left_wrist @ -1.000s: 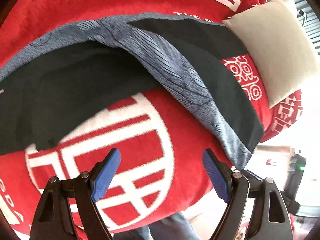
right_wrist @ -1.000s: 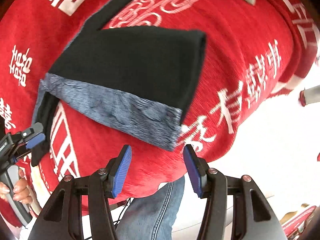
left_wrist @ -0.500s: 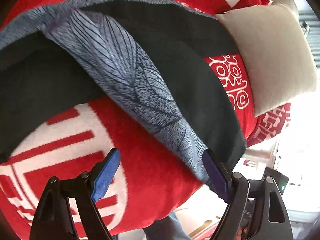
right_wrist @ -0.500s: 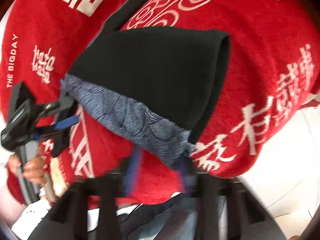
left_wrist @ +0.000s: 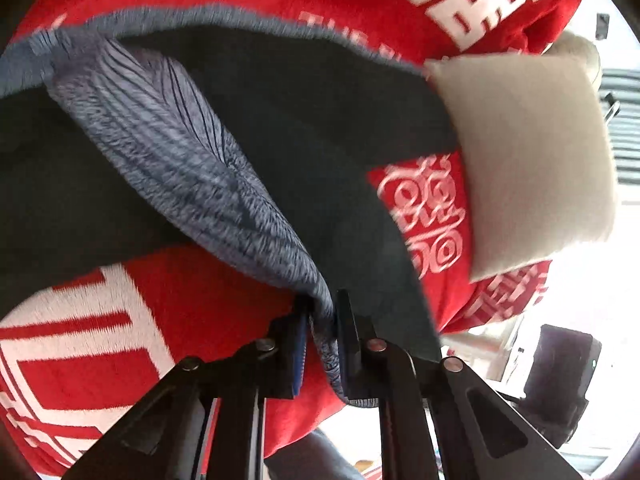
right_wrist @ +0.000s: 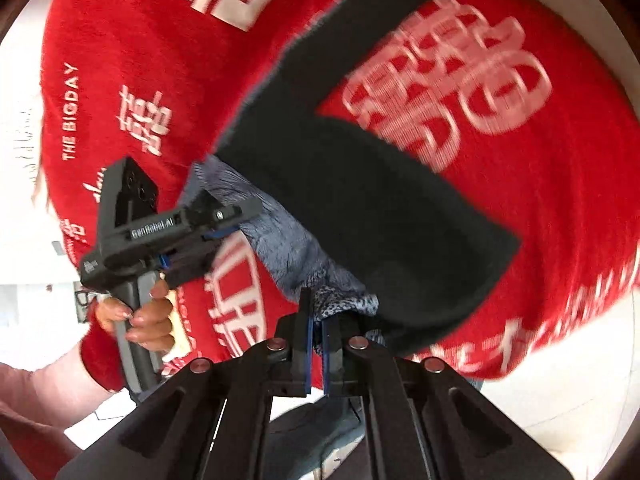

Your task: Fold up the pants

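**Both grippers pinch the waistband of the pants**

The left gripper (left_wrist: 322, 334) has just closed its jaws on the grey patterned waistband (left_wrist: 168, 136) of the black pants (left_wrist: 312, 128); the cloth is bunched between the blue pads. The right gripper (right_wrist: 316, 344) has likewise just closed, its jaws narrow on the other end of the same band (right_wrist: 344, 300). The pants lie spread over a red blanket (left_wrist: 208, 296) with white characters, one leg reaching toward a beige pillow (left_wrist: 532, 160) that rests on the blanket; in the right wrist view, a hand (right_wrist: 148, 320) grips the handle of the left gripper (right_wrist: 224, 224) beside the band.
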Demonstrator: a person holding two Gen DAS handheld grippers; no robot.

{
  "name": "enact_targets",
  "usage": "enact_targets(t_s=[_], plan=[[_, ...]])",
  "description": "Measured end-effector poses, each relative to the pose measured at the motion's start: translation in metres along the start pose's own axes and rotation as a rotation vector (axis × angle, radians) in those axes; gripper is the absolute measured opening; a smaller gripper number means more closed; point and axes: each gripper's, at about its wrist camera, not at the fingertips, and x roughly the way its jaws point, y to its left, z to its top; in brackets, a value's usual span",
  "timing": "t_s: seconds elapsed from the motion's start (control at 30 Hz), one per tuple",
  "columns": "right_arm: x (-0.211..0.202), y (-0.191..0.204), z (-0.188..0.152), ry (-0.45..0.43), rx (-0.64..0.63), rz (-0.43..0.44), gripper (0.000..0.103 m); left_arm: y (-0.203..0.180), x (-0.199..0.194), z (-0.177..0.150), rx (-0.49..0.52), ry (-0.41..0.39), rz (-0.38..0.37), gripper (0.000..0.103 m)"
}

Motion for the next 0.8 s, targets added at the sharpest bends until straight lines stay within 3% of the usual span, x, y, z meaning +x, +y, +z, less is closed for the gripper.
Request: enact_targets(t_s=[0.17, 0.33, 0.5, 0.57, 0.63, 0.67, 0.7, 0.73, 0.8], plan=[[-0.024, 0.012, 0.052, -0.019, -0.060, 0.029, 0.003, -0.016, -0.024, 0.036, -0.030, -0.081, -0.041, 0.014], [-0.035, 0.032, 0.133, -0.036, -0.170, 0.003, 0.003, -0.026, -0.040, 0.089, -0.049, -0.183, -0.060, 0.014], [-0.039, 0.028, 0.214, -0.057, -0.186, -0.005, 0.003, -0.033, -0.053, 0.122, -0.011, -0.264, 0.042, 0.014], [-0.038, 0.021, 0.239, -0.064, -0.161, -0.001, 0.003, -0.036, -0.068, 0.117, 0.021, -0.312, 0.114, 0.015], [-0.036, 0.016, 0.253, -0.063, -0.135, 0.008, 0.003, -0.033, -0.079, 0.104, 0.029, -0.310, 0.152, 0.015], [-0.034, 0.014, 0.257, -0.058, -0.132, 0.010, 0.003, -0.030, -0.080, 0.098, 0.023, -0.303, 0.163, 0.030], [-0.033, 0.013, 0.258, -0.052, -0.134, 0.010, 0.003, -0.027, -0.078, 0.091, 0.009, -0.291, 0.177, 0.062], [-0.031, 0.013, 0.259, -0.045, -0.136, 0.012, 0.003, -0.023, -0.075, 0.083, -0.011, -0.280, 0.204, 0.072], [-0.028, 0.011, 0.261, -0.037, -0.138, 0.018, 0.003, -0.017, -0.062, 0.073, -0.021, -0.253, 0.219, 0.073]])
